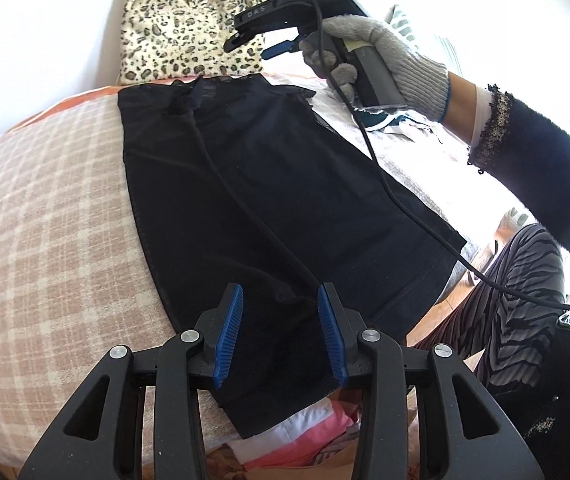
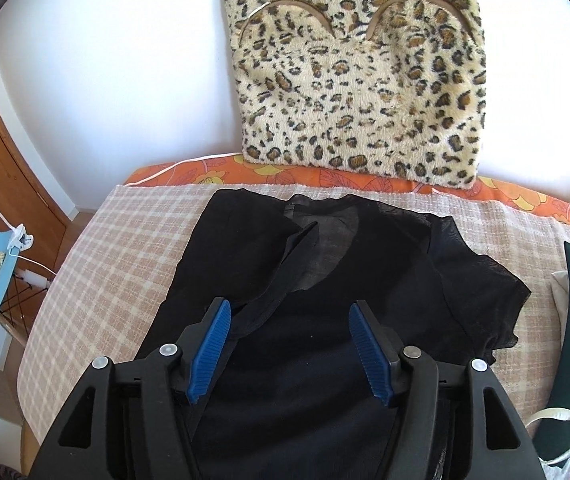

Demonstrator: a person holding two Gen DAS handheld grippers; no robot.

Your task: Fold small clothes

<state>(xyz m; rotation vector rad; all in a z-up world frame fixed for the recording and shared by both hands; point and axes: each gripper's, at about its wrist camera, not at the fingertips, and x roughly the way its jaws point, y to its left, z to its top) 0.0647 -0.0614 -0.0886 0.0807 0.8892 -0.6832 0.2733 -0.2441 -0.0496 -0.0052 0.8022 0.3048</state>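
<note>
Black top (image 2: 325,280) lies flat mid-frame on the checked bed (image 1: 53,200) for folding; left tool (image 1: 281,332) part-open over hem, right tool (image 2: 289,344) wide, holding nothing.

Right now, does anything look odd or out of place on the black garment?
Yes. A black cable from the right gripper lies across the black sheer garment, where folding could catch it.

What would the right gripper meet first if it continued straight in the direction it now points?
Most likely the black garment spread below the right gripper, whose jaws stand open. Depth is unclear, but nothing else shows between.
</note>
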